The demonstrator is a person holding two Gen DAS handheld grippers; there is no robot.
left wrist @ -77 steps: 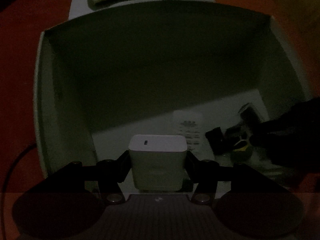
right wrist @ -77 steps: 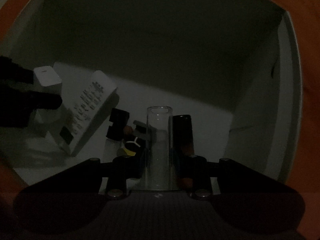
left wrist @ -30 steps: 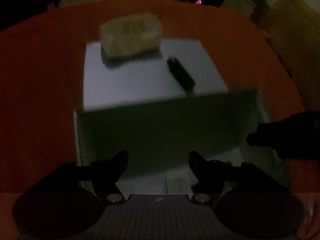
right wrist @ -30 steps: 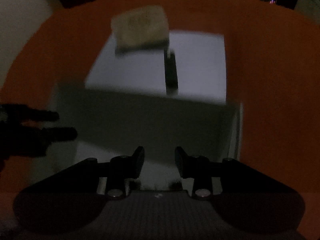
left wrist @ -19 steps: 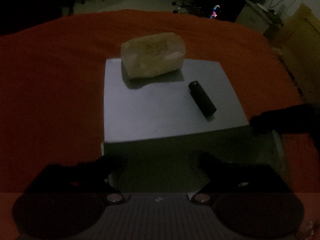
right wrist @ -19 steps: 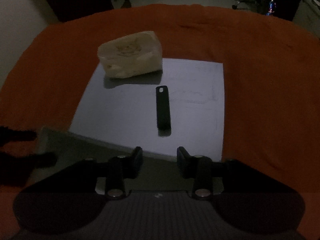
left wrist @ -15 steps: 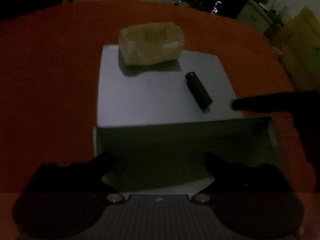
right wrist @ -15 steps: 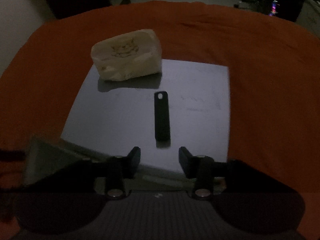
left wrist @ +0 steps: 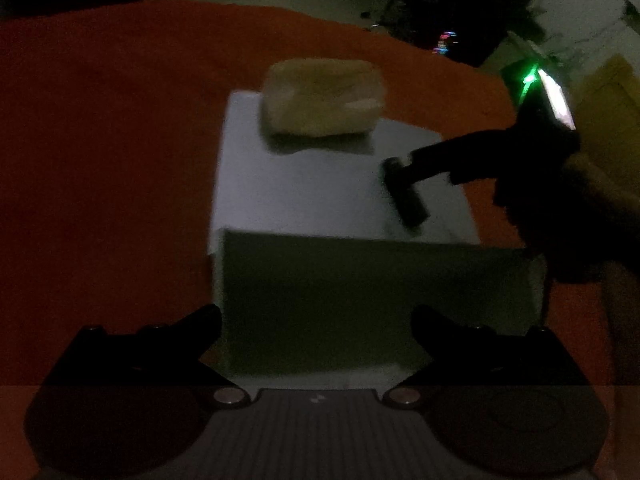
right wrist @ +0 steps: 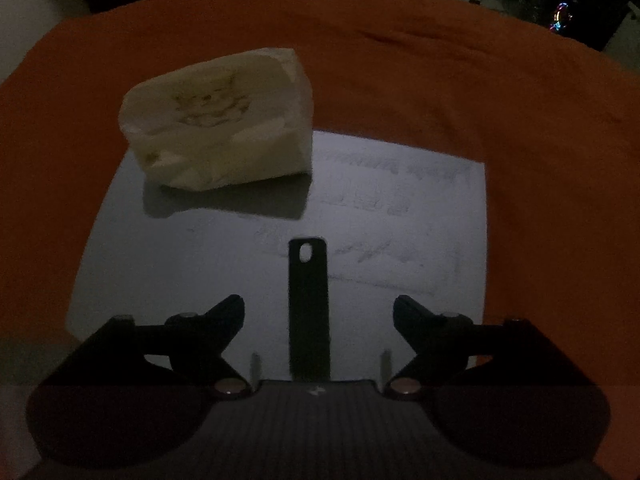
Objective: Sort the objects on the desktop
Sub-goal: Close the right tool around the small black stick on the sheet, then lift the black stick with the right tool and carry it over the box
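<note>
Here the right gripper [right wrist: 319, 314] hangs low over a white sheet [right wrist: 168, 264], its jaws having just been opening and now spread wide; a black stick [right wrist: 309, 304] lies lengthwise between them, with clear gaps to each finger. Past the stick, a pale tissue pack [right wrist: 218, 134] sits on the sheet's far left corner, on the orange cloth [right wrist: 480, 80]. The left gripper [left wrist: 316, 326], jaws fully spread and empty, hovers over the near edge of an open white box [left wrist: 360, 280]. Beyond the box lie the sheet [left wrist: 300, 200], the stick [left wrist: 406, 196] with the right gripper [left wrist: 416, 160] reaching it, then the pack [left wrist: 324, 102].
</note>
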